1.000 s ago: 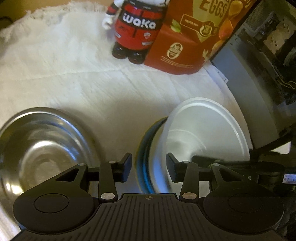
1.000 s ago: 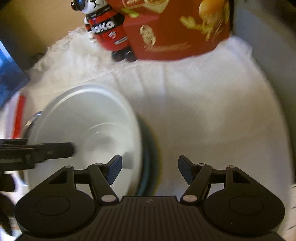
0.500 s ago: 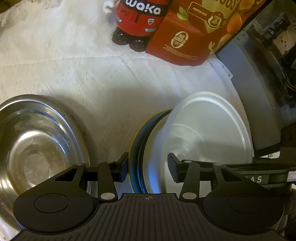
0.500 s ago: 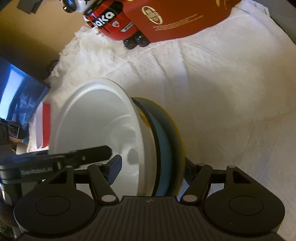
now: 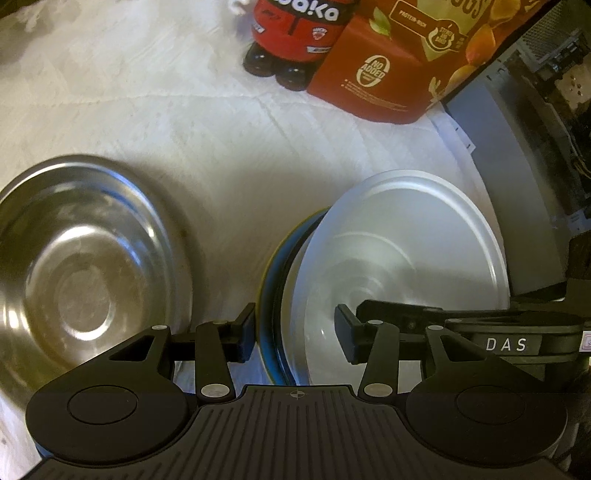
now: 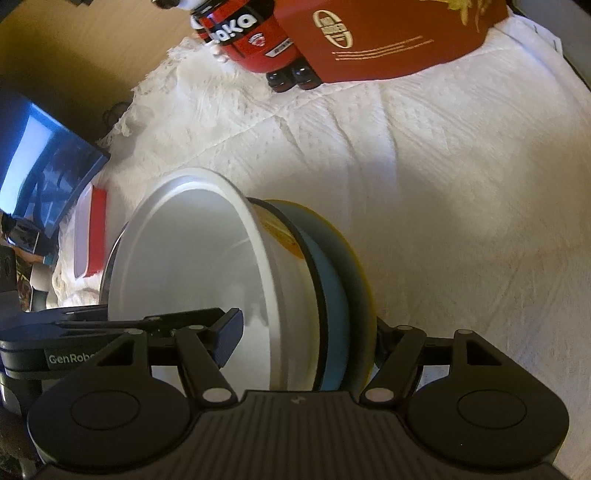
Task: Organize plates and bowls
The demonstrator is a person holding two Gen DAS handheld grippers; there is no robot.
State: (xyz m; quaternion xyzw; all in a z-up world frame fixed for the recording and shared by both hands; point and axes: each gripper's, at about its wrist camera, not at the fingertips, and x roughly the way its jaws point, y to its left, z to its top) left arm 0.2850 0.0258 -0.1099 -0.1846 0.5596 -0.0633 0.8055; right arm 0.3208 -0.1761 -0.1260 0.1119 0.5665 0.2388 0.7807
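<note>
Dishes in a nested stack sit between both of my grippers: a white bowl on the inside, a blue plate behind it and a yellow plate outermost. The stack is tipped up on edge rather than lying flat on the white cloth.

My left gripper has its fingers spread wide, one pad just outside the plates' rims and the other inside the bowl. I cannot tell whether either pad is pressing on the stack, so I read it as open around the rims.

My right gripper straddles the same stack from the other side, with one pad inside the bowl and the other hidden behind the yellow plate. I cannot tell if it is clamped.

Off to the left of the stack, a steel bowl lies flat on the cloth, apart from the plates.

Toward the far edge of the cloth stand a red figurine and a red snack box, touching each other. A red-and-white container lies near the cloth's left edge.
</note>
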